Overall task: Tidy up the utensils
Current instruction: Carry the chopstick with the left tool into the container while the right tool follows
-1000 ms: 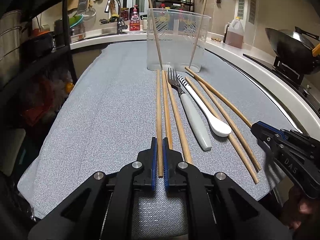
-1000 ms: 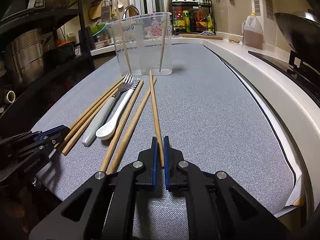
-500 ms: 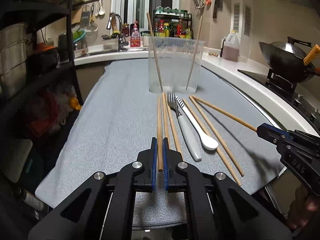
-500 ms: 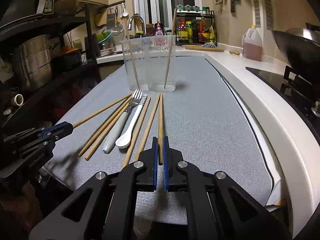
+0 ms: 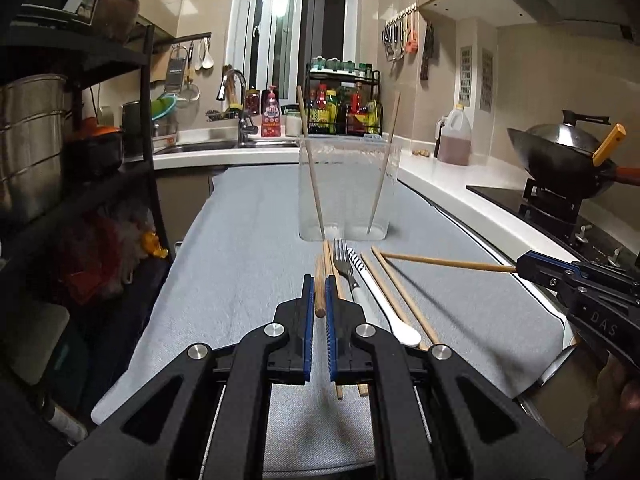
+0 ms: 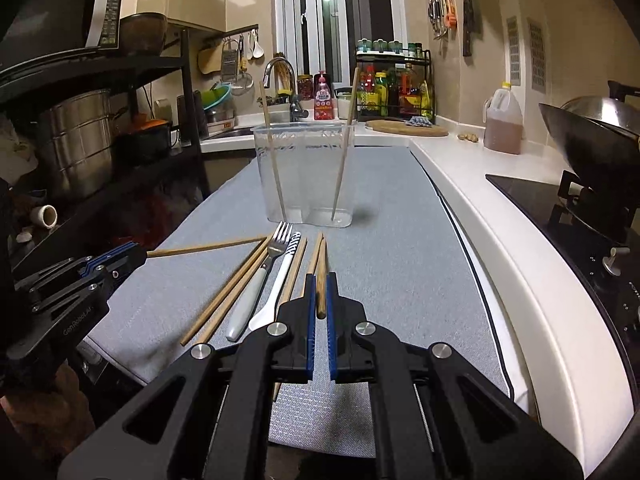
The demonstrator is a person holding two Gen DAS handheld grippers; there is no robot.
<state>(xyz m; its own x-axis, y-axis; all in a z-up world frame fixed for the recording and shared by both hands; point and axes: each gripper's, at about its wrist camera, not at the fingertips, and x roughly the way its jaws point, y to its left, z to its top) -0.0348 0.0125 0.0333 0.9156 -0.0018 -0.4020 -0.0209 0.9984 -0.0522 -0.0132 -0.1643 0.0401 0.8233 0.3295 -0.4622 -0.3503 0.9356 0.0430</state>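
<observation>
Grippers, left [image 5: 319, 300] and right [image 6: 320, 298], each clamp a chopstick [image 5: 320, 292], now lifted off the desk [image 5: 240, 240]; holder [image 5: 348, 188] next.

A dim beige-walled kitchen: window [image 5: 298, 28] behind the sink faucet [image 5: 236, 96], black shelving [image 5: 80, 120] on one side.

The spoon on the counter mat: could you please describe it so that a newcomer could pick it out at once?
Start at the clear plastic container standing on the grey mat. In front of it lies a row of utensils, mostly wooden chopsticks. The spoon lies just right of the fork: it alone is white, with a black-and-white striped handle end pointing toward the container.
</observation>
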